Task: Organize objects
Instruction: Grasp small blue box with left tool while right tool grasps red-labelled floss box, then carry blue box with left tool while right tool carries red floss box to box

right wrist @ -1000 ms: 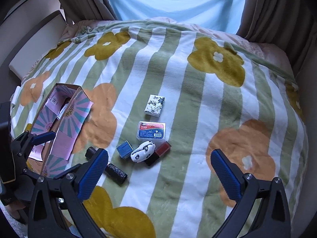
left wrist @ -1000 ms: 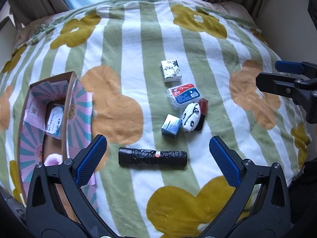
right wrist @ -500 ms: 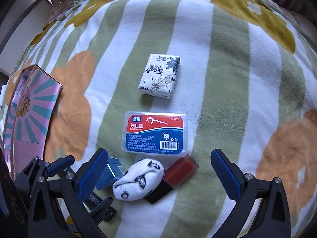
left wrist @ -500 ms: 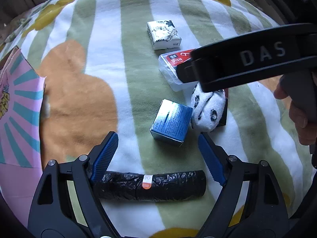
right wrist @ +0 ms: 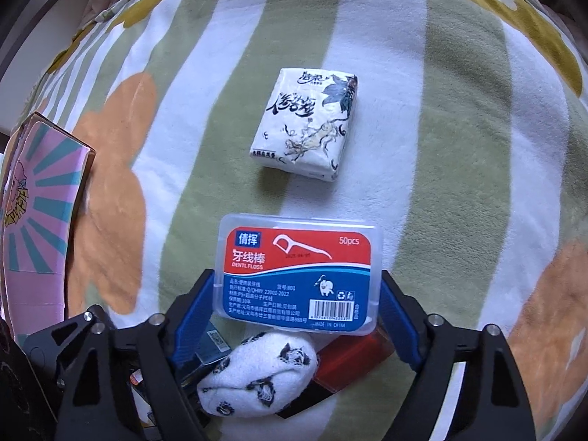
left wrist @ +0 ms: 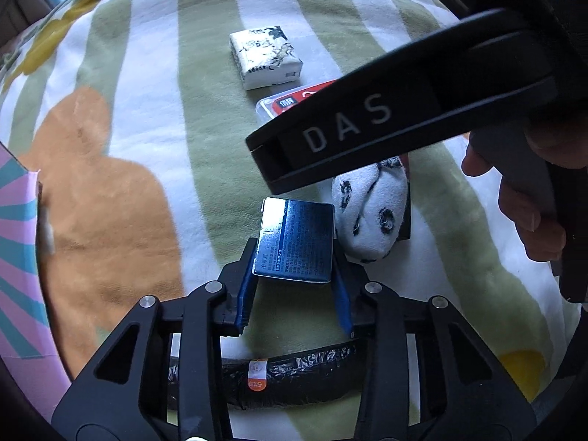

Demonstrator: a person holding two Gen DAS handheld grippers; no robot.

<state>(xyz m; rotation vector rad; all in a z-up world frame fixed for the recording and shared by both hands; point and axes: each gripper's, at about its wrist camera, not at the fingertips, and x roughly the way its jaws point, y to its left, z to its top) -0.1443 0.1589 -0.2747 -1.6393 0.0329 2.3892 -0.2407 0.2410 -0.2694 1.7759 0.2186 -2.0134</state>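
My left gripper [left wrist: 294, 275] is shut on a small blue box [left wrist: 296, 240], its blue pads against both sides. My right gripper [right wrist: 299, 294] is shut on the clear dental floss box [right wrist: 299, 272] with its red and blue label. A white sock ball with black prints [left wrist: 369, 213] lies right of the blue box and shows below the floss box in the right wrist view [right wrist: 259, 375]. A dark red box [right wrist: 352, 358] lies beside it. A white tissue pack [right wrist: 305, 125] lies farther off. A black roll [left wrist: 294, 378] lies under my left gripper.
All lies on a striped flowered blanket [right wrist: 459, 147]. An open pink and teal cardboard box [right wrist: 36, 220] stands at the left, also at the left edge of the left wrist view [left wrist: 18, 257]. The right gripper's black arm [left wrist: 404, 103] crosses the left wrist view.
Both grippers moved down and forward, then shut: the left on the blue box, the right on the floss box. Half a second ago both stood open above the objects.
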